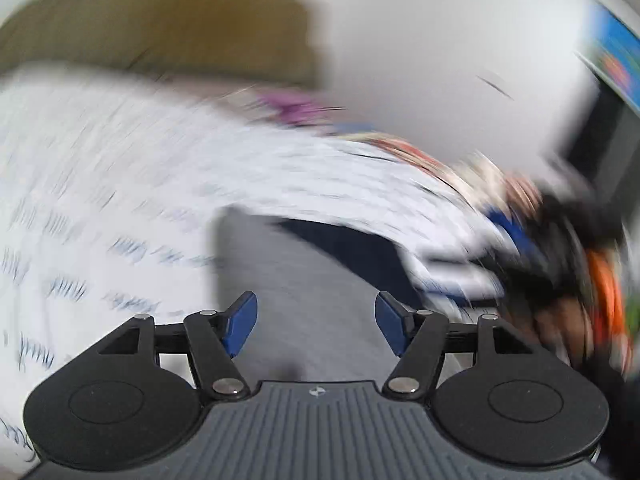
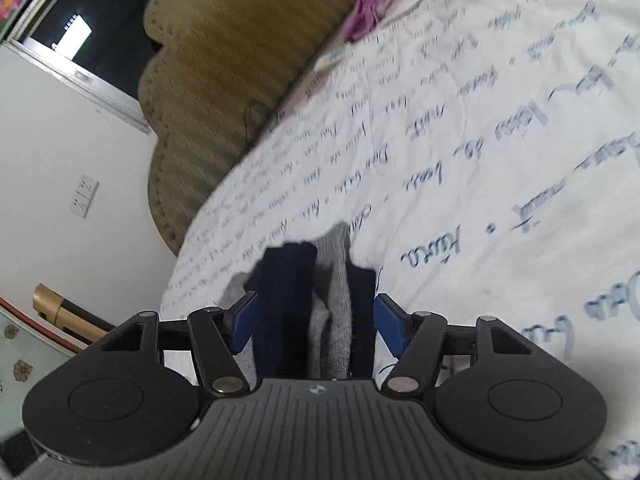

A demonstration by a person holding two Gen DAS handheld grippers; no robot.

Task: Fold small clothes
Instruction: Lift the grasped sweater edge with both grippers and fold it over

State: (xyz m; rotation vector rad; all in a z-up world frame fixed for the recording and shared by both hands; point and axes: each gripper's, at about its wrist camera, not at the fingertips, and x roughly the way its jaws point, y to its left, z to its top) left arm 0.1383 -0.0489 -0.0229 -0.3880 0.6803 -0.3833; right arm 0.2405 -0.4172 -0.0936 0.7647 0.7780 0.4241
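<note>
A white bedspread printed with blue handwriting [image 2: 460,128] fills the right and centre of the right wrist view, with an olive ribbed headboard [image 2: 224,80] at upper left and a small purple cloth [image 2: 370,10] near the top edge. The left wrist view is heavily blurred; the same bedspread [image 1: 100,184] sweeps across its left side.

A small grey and navy knit garment [image 2: 320,304], bunched lengthwise, sits in the lower centre, running between the fingers of the right gripper [image 2: 316,324]. The jaws stand wide apart, and whether the blue pads touch the cloth cannot be told.

In the left view the grey and navy cloth [image 1: 280,280] appears at centre, beyond the left gripper [image 1: 316,324], whose jaws are also wide apart and hold nothing.

To fold well, the garment probably needs laying flat first, edges aligned.
</note>
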